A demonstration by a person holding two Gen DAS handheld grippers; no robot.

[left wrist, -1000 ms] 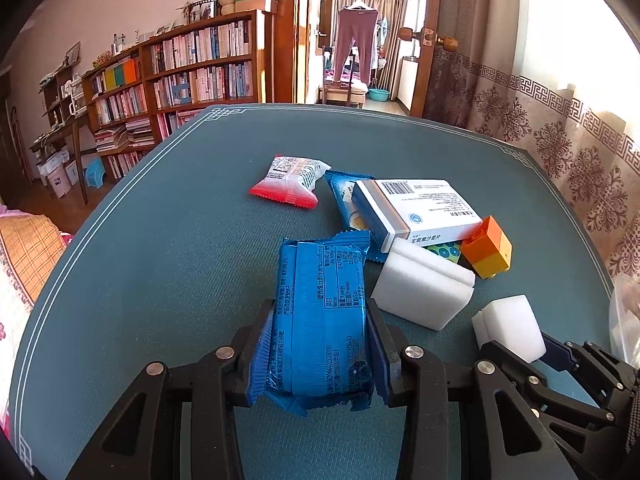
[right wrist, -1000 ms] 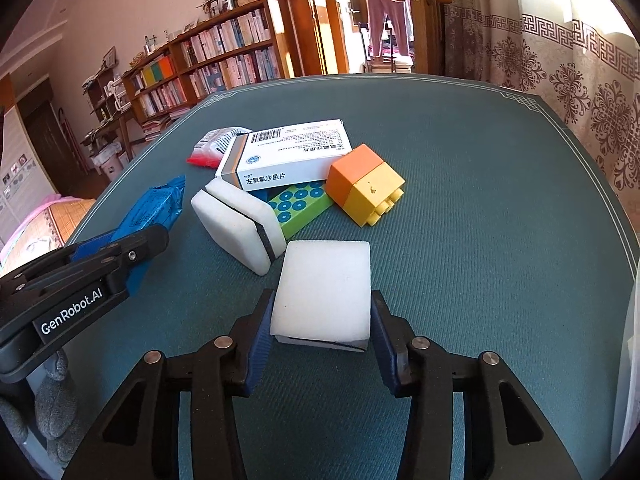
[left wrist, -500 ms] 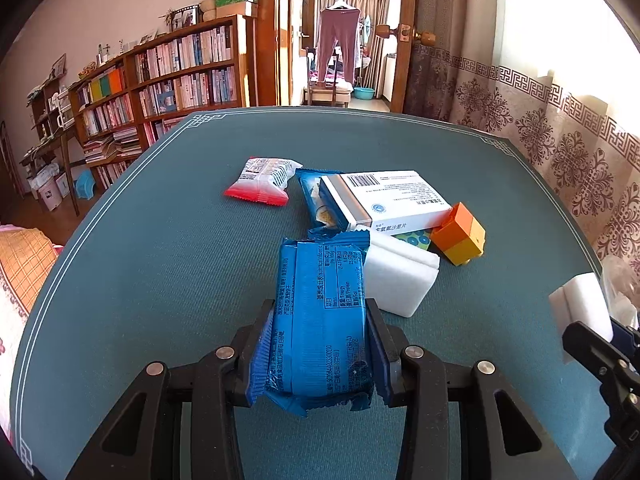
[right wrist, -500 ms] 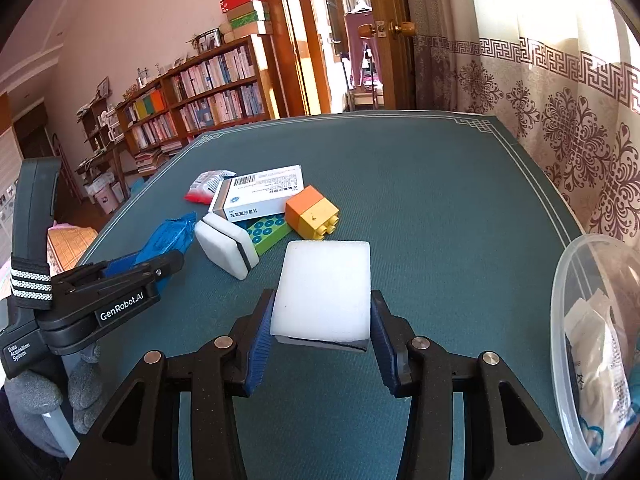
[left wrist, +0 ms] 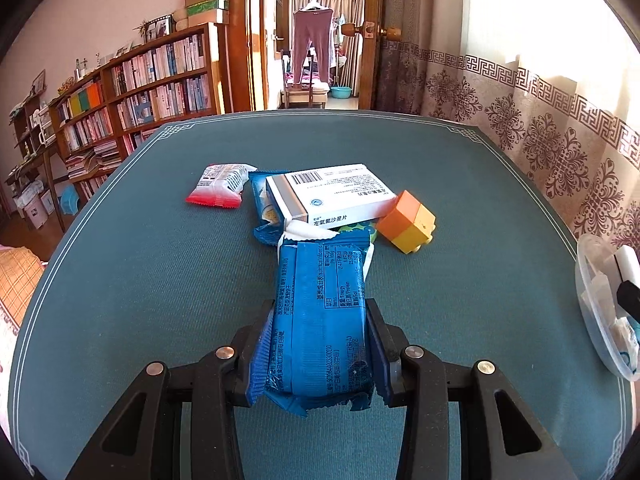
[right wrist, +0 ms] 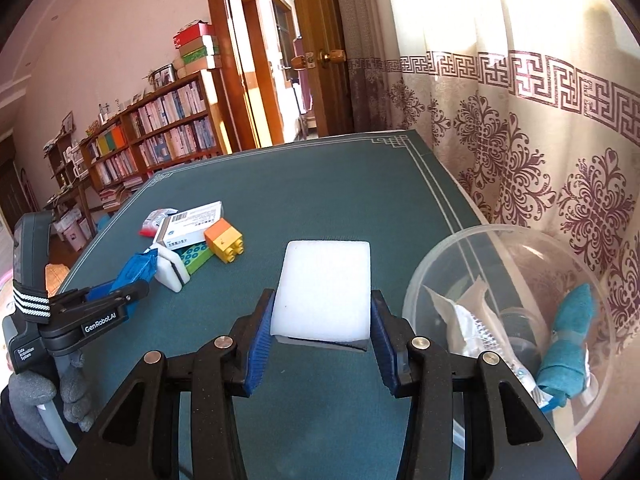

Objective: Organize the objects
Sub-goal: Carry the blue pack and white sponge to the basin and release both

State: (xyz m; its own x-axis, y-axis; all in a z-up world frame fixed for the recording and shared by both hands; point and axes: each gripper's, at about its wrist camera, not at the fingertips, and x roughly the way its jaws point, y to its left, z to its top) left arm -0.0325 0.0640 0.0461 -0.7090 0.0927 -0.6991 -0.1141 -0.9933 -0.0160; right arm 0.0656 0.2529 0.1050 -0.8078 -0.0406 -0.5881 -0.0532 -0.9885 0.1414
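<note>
Left tongs (left wrist: 318,344) are clamped on a blue snack packet (left wrist: 320,320), both pads pressed flat against its sides, the packet standing out ahead of them above the green counter (left wrist: 120,300). Right tongs (right wrist: 322,322) are pinching a white sponge (right wrist: 322,288) the same way, pads tight on its two edges, the sponge raised off the counter.

Just to the right of that sponge sits a clear plastic bowl (right wrist: 440,264) at the counter's edge by the curtain (right wrist: 520,140), and inside it lie a crinkled white wrapper (right wrist: 476,320) and a teal cloth (right wrist: 568,344).

Over in the middle of the counter, there's the pile: a white medicine box (left wrist: 332,192) lying across a second blue packet (left wrist: 262,216), an orange and yellow toy brick (left wrist: 408,222) just beside the box, and a red and white sachet (left wrist: 220,188) to the left, slightly apart. A second white sponge (right wrist: 172,270) lies next to a green card with blue dots (right wrist: 196,256), right by the tip of the left tongs in the right wrist view. A gloved hand (right wrist: 52,396) grips the left handle.
</note>
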